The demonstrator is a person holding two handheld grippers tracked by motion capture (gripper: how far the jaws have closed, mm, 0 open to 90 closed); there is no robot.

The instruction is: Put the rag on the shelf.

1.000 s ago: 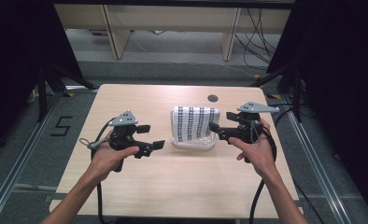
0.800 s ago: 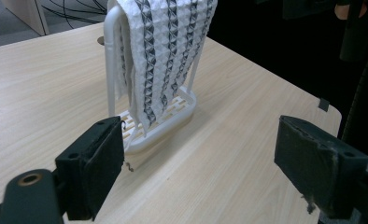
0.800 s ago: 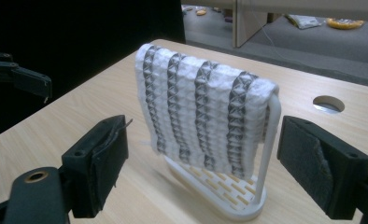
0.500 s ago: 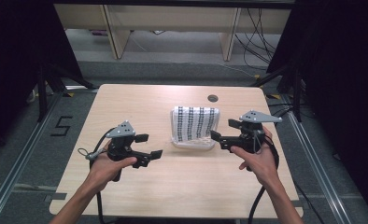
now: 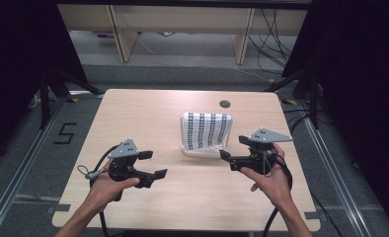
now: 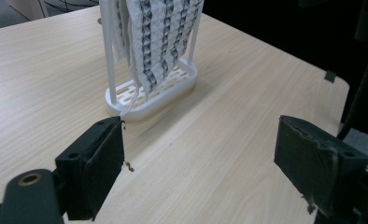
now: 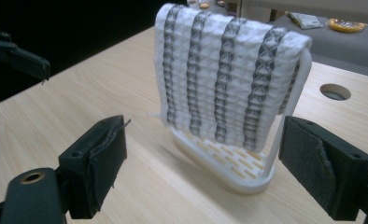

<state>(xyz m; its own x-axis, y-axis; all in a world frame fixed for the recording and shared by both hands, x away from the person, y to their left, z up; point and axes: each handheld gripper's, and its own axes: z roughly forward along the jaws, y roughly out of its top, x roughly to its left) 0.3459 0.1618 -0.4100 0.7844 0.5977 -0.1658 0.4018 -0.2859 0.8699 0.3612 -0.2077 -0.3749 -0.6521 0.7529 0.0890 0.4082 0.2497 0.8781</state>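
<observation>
1. A light wooden table (image 5: pixel 133 118) is seen from above, with a person's two forearms coming in from the near edge.
2. A white plastic rack (image 5: pixel 206 149) stands on the table, right of centre and toward the far half. Its slotted oval base rests flat on the wood and thin upright posts rise from it.
3. A white cloth with dark grey woven stripes (image 5: pixel 207 131) is draped over the top of the rack and hangs down both sides. It looks like a waffle-weave dishcloth, though the weave is hard to make out from above.
4. The left gripper (image 5: pixel 150 164) is held in the left hand (image 5: pixel 103 185) over the near left part of the table, well apart from the rack. Its two black jaws are spread wide with nothing between them.
5. The right gripper (image 5: pixel 232 154) is held in the right hand (image 5: pixel 269 180) just beside the rack's near right corner, not touching it. Its jaws are also spread wide and hold nothing.
6. A small round hole (image 5: pixel 225 104) sits in the tabletop beyond the rack, near the far edge.
7. Dark cables (image 5: pixel 276 29) lie on the grey floor beyond the table.
</observation>
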